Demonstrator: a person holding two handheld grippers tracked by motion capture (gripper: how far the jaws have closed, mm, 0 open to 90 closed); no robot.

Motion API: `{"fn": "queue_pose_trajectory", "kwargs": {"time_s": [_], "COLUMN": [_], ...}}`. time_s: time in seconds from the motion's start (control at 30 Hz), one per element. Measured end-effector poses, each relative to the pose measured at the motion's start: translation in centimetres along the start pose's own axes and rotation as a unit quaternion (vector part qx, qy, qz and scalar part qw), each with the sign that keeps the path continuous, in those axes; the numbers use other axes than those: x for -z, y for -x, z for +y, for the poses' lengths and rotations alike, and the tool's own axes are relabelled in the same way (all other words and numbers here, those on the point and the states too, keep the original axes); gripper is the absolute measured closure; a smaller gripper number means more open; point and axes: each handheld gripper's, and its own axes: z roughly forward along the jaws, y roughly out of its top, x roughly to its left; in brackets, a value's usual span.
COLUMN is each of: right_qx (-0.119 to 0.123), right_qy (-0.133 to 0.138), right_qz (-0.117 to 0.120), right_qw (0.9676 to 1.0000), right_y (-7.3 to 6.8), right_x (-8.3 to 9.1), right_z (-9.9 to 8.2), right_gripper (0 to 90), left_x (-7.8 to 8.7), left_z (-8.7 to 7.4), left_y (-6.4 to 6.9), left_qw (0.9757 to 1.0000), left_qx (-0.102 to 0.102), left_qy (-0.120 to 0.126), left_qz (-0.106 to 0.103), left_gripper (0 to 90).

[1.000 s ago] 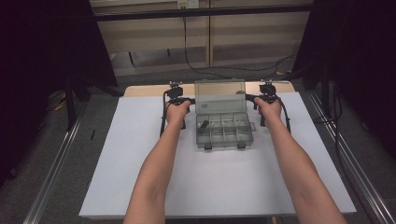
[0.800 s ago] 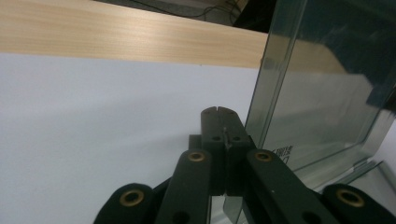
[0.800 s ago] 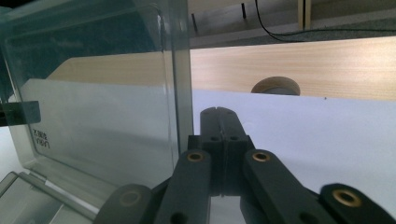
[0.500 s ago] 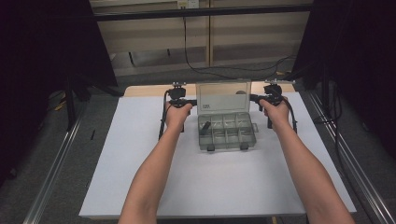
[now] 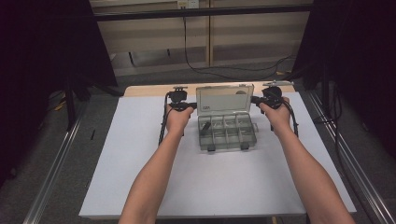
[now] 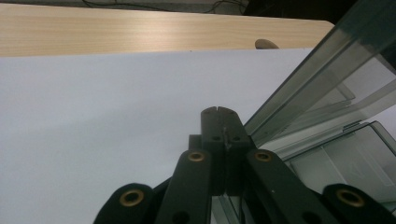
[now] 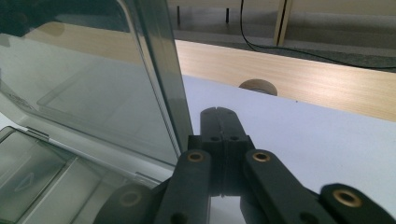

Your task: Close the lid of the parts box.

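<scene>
A clear plastic compartment box [image 5: 227,134] sits at the middle of the white sheet, its lid [image 5: 225,99] standing nearly upright. My left gripper [image 5: 192,106] is shut with nothing in it, its tip against the lid's left edge. In the left gripper view the closed jaws of the left gripper [image 6: 218,111] lie beside the lid [image 6: 322,74], above the box's tray [image 6: 345,156]. My right gripper [image 5: 254,99] is shut and empty at the lid's right edge. The right gripper view has that gripper [image 7: 218,111] just right of the lid [image 7: 93,79].
The white sheet [image 5: 140,163] covers a wooden table whose far strip has a round hole [image 7: 258,86]. A small dark piece [image 5: 207,132] lies in one compartment. Two latches [image 5: 211,148] hang off the box's front. Metal rails [image 5: 60,158] flank the table, and cables trail behind it.
Both hands have risen a little at the lid's two side edges, and the lid now stands more upright. Both pairs of jaws stayed shut.
</scene>
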Motion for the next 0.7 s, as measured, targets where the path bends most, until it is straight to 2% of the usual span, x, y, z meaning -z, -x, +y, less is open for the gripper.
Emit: {"fn": "queue_pose_trajectory", "kwargs": {"time_s": [0.27, 0.43, 0.63, 0.7], "right_qx": [-0.008, -0.005, 0.003, -0.007], "right_qy": [0.002, -0.001, -0.005, -0.005], "right_qz": [0.002, 0.000, -0.008, -0.004], "right_qw": [1.0000, 1.0000, 1.0000, 1.0000], "right_y": [-0.3, -0.5, -0.8, -0.8], "right_x": [0.7, 1.0, 1.2, 1.3], "right_z": [-0.5, -0.6, -0.7, -0.8], "right_gripper": [90.0, 90.0, 90.0, 90.0], "left_x": [0.5, 0.7, 0.9, 0.9], "left_z": [-0.3, -0.6, -0.9, -1.0], "left_y": [0.4, 0.3, 0.5, 0.5], "left_qw": [1.0000, 0.9999, 0.9999, 0.9998], "left_qx": [-0.002, 0.012, 0.013, 0.019], "left_qy": [-0.007, -0.006, -0.008, -0.005], "left_qz": [0.004, -0.002, -0.001, -0.002], "left_gripper": [90.0, 90.0, 90.0, 90.0]}}
